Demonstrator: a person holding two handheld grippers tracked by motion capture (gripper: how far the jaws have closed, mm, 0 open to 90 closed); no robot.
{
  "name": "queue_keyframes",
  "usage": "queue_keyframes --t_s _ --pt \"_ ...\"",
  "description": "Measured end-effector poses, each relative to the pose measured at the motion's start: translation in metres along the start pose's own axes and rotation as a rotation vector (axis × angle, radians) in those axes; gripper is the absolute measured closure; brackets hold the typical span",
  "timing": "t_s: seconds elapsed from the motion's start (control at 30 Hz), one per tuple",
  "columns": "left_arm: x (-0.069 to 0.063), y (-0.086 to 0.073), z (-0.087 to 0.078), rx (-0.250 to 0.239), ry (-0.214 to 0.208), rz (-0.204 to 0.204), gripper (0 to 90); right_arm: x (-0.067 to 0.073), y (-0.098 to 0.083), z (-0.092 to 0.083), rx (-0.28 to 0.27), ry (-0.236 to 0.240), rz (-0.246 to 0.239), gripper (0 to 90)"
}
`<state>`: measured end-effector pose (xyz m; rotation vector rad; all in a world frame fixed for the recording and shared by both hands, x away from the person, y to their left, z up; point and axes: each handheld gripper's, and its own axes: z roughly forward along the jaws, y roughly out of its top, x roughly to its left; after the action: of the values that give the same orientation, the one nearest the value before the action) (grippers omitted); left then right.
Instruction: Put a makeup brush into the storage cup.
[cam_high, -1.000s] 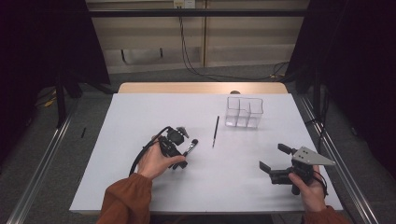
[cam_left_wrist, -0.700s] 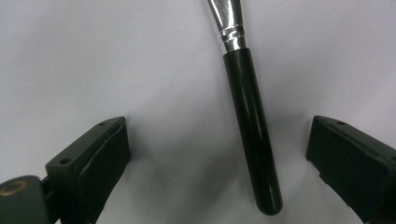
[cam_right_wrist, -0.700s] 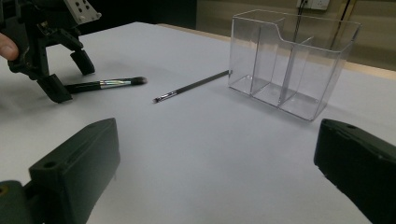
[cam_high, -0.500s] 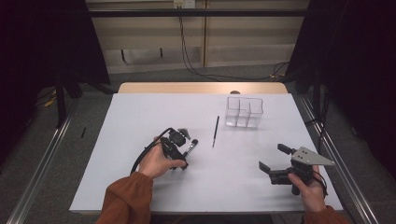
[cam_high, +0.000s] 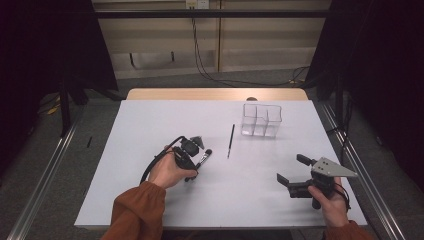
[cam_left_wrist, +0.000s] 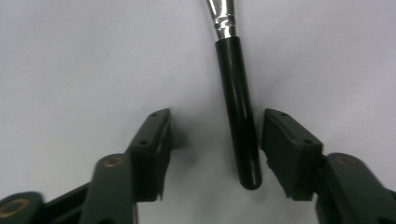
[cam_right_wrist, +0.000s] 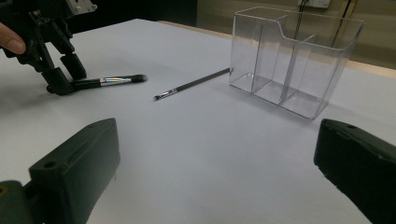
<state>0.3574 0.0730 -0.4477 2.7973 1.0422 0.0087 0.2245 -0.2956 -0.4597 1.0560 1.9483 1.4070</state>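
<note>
While the counter (cam_high: 150, 200) carries one clear organizer (cam_high: 262, 120), one brush (cam_high: 204, 158) and one thin pencil (cam_high: 231, 141), the left gripper (cam_left_wrist: 215, 140) has just been closing, jaws half-open around the brush handle without pressing it. Its own view shows that gap. The right gripper (cam_high: 291, 171) hangs wide open, empty.

Desk (cam_high: 150, 200): white top, wooden strip along the far edge.
Makeup brush (cam_high: 204, 158): flat, left of centre.
Thin brush (cam_high: 230, 141): flat, mid-desk, just beside it.
Clear organizer (cam_high: 261, 120): upright, far right, compartments bare.
</note>
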Motion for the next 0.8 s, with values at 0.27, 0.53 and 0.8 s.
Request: queue_keyframes --t_s 0.27,0.53,0.8 --pt "0.0 0.002 -0.001 0.017 -0.002 -0.026 59.6 0.001 0.0 0.001 0.008 0.01 -0.004 0.0" --pt "0.009 -0.001 -0.002 -0.005 -0.014 -0.055 74.8 0.0 -0.001 0.001 0.012 0.013 -0.003 0.0" --pt "0.013 -0.001 -0.002 -0.005 -0.028 -0.057 79.6 0.001 -0.001 0.001 0.013 0.017 -0.003 0.0"
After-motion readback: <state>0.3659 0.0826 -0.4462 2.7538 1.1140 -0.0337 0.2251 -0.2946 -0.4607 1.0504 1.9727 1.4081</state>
